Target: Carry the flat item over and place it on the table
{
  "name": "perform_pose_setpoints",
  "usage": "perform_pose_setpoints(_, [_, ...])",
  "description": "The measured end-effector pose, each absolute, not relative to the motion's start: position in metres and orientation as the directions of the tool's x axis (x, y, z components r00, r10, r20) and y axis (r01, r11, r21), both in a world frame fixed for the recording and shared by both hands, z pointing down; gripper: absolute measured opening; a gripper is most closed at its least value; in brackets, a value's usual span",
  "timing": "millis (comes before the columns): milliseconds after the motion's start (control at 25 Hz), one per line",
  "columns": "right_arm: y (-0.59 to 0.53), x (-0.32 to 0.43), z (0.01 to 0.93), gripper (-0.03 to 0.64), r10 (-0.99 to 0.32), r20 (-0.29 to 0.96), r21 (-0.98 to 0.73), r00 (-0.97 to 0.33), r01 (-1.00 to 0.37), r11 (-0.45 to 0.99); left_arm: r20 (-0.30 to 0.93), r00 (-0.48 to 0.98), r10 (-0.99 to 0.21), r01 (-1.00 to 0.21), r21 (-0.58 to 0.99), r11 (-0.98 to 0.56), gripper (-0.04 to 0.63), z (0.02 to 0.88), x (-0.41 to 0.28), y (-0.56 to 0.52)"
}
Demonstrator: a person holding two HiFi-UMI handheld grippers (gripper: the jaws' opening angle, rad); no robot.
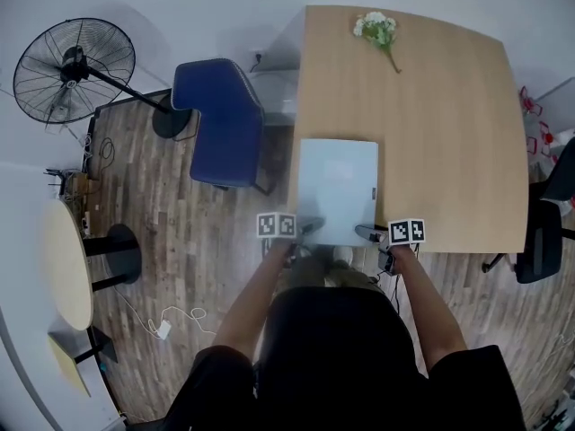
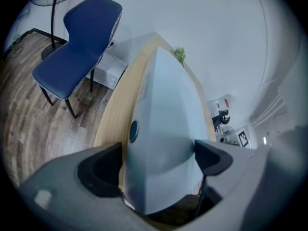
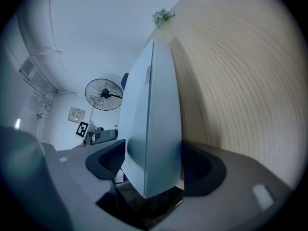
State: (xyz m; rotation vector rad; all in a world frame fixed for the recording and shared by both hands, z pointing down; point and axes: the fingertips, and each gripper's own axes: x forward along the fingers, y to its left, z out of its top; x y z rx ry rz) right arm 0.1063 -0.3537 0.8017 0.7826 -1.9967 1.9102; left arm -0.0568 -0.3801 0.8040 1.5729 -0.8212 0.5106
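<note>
The flat item (image 1: 337,187) is a pale blue-grey slab lying on the wooden table (image 1: 431,133), its near edge at the table's front left. In the head view my left gripper (image 1: 304,230) is at its near left corner and my right gripper (image 1: 367,233) at its near right corner. The left gripper view shows the item (image 2: 163,109) running away between the widely spread jaws of the left gripper (image 2: 159,162). The right gripper view shows its edge (image 3: 151,109) between the jaws of the right gripper (image 3: 153,162), whose pads stand close beside it.
A small bunch of flowers (image 1: 377,30) lies at the table's far side. A blue chair (image 1: 220,119) stands left of the table, a floor fan (image 1: 72,65) beyond it. A black chair (image 1: 544,241) is at the right, a round side table (image 1: 67,263) at the far left.
</note>
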Motion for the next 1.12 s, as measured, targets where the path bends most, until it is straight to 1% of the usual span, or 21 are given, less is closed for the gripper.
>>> perform_pose_setpoints(200, [-0.348,0.119,0.79,0.36,-0.225,0.551,-0.823,-0.804,-0.568,0.013,0.711,0.657,-0.251,-0.741,0.67,-0.042,0.472,0.792,-0.057,-0.377])
perform_pose_setpoints(360, [-0.35,0.129,0.765,0.36,-0.306,0.542,-0.803,-0.783,-0.59,0.086,0.662,0.678,-0.319,-0.716,0.694,-0.082,0.472,0.762,-0.061,-0.374])
perform_pose_setpoints(440, [-0.351,0.133,0.749,0.332,-0.364,0.53,-0.786,-0.766,-0.605,0.13,0.623,0.687,-0.373,-0.703,0.699,-0.128,0.464,0.739,-0.064,-0.37])
perform_pose_setpoints(520, [-0.352,0.134,0.728,0.314,-0.424,0.521,-0.757,-0.74,-0.631,0.171,0.581,0.69,-0.432,-0.696,0.697,-0.174,0.422,0.711,-0.067,-0.367])
perform_pose_setpoints(640, [-0.348,0.135,0.693,0.262,-0.519,0.509,-0.696,-0.687,-0.683,0.223,0.512,0.684,-0.52,-0.692,0.681,-0.24,0.398,0.668,-0.068,-0.361])
perform_pose_setpoints(680, [-0.347,0.134,0.68,0.227,-0.552,0.494,-0.679,-0.671,-0.695,0.236,0.48,0.676,-0.559,-0.691,0.677,-0.255,0.372,0.653,-0.069,-0.359])
perform_pose_setpoints(720, [-0.346,0.132,0.667,0.189,-0.583,0.473,-0.669,-0.66,-0.7,0.25,0.448,0.664,-0.599,-0.691,0.674,-0.262,0.313,0.639,-0.072,-0.359])
perform_pose_setpoints(760, [-0.347,0.128,0.654,0.152,-0.61,0.447,-0.663,-0.654,-0.701,0.265,0.421,0.649,-0.634,-0.693,0.671,-0.265,0.239,0.627,-0.075,-0.36])
perform_pose_setpoints(800, [-0.348,0.124,0.641,0.12,-0.634,0.422,-0.656,-0.648,-0.701,0.279,0.402,0.635,-0.66,-0.698,0.664,-0.268,0.189,0.617,-0.077,-0.361])
perform_pose_setpoints(880, [-0.349,0.119,0.614,0.077,-0.691,0.385,-0.63,-0.612,-0.721,0.288,0.383,0.611,-0.693,-0.722,0.629,-0.289,0.155,0.6,-0.079,-0.361])
perform_pose_setpoints(1000, [-0.353,0.116,0.568,0.0,-0.778,0.338,-0.544,-0.53,-0.785,0.298,0.355,0.578,-0.735,-0.767,0.544,-0.341,0.092,0.571,-0.082,-0.364])
perform_pose_setpoints(1040, [-0.354,0.113,0.553,0.0,-0.792,0.319,-0.505,-0.52,-0.801,0.321,0.344,0.568,-0.748,-0.778,0.519,-0.353,0.054,0.561,-0.083,-0.366])
perform_pose_setpoints(1080, [-0.355,0.11,0.538,0.0,-0.802,0.301,-0.463,-0.515,-0.815,0.349,0.333,0.562,-0.757,-0.786,0.5,-0.364,0.0,0.552,-0.085,-0.368])
perform_pose_setpoints(1120, [-0.356,0.107,0.526,0.0,-0.81,0.287,-0.417,-0.512,-0.828,0.375,0.323,0.561,-0.762,-0.79,0.485,-0.376,0.0,0.544,-0.085,-0.37])
